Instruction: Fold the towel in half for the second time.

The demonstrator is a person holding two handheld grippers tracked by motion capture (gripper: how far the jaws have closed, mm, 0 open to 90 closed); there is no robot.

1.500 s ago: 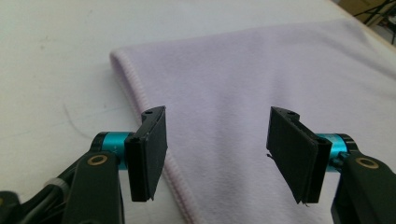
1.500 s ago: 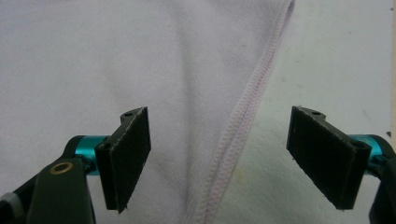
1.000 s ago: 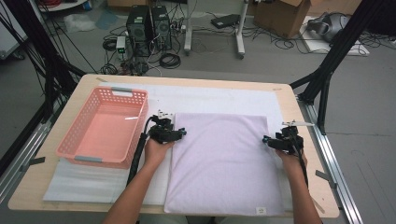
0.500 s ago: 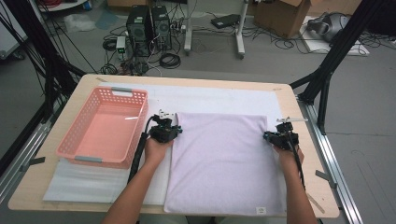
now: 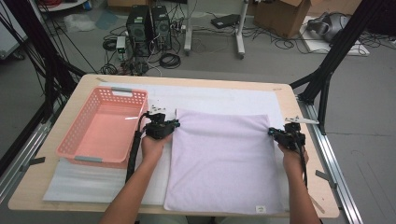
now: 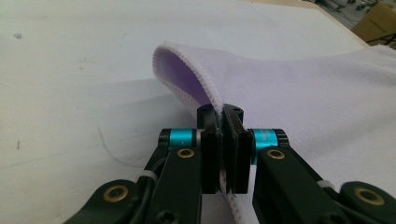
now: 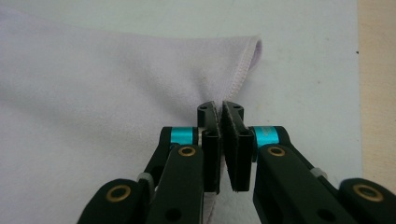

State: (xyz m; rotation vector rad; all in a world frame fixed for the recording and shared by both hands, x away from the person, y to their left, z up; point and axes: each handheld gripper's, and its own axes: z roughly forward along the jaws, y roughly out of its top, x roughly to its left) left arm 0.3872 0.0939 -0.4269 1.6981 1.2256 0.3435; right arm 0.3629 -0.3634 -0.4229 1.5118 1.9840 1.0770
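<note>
Two bare forearms reach up from the bottom, well apart. The left hand point(image 5: 152, 145) holds the left gripper point(image 5: 161, 127), and its black jaws are pressed tight together. The right hand point(image 5: 290, 157) holds the right gripper point(image 5: 285, 135), jaws pinched together too. Both grippers point forward.

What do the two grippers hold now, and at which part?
Both hold the lilac cloth: left gripper pinches its hem near a far corner, right gripper the opposite side hem.
</note>
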